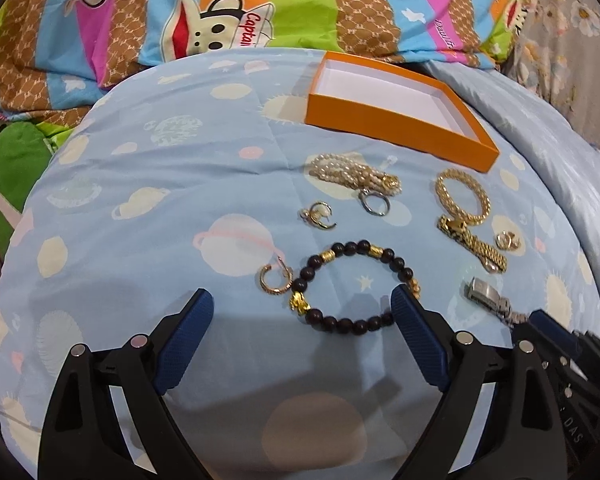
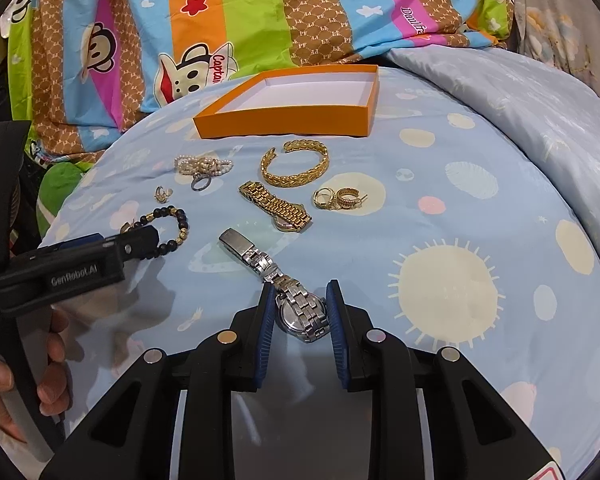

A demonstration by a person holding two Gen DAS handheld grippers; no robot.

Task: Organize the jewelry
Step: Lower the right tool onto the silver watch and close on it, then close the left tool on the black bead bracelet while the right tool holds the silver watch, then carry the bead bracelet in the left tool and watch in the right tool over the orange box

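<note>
The silver watch (image 2: 300,308) lies on the pale blue bedspread (image 2: 440,184), its case bracketed by the right gripper (image 2: 300,296), whose blue ribbed pads stand narrow to either side; whether metal is actually touched cannot be told, so a firm hold is not yet claimed. The band trails away loose toward its folded clasp. A risk is judged here: polished steel links between ridged pads could slip, and the dangling strap could swing and drag across the gold watch (image 2: 278,208) just beyond. The soft, puffy fabric could also be pinched along with the case.

The left gripper (image 1: 304,300) is held wide over the dark beaded bracelet (image 1: 356,284), round matte beads broken by gold spacers; one pad overlaps the loop. A small hoop earring (image 1: 276,278) sits just beside it and could be knocked aside.

Further back, a braided gold bangle (image 2: 296,164), a pearl cluster (image 2: 202,165) and small rings (image 2: 338,199) are seen. The orange box (image 2: 288,122), shallow, stiff-walled, white inside, holds nothing so far.
</note>
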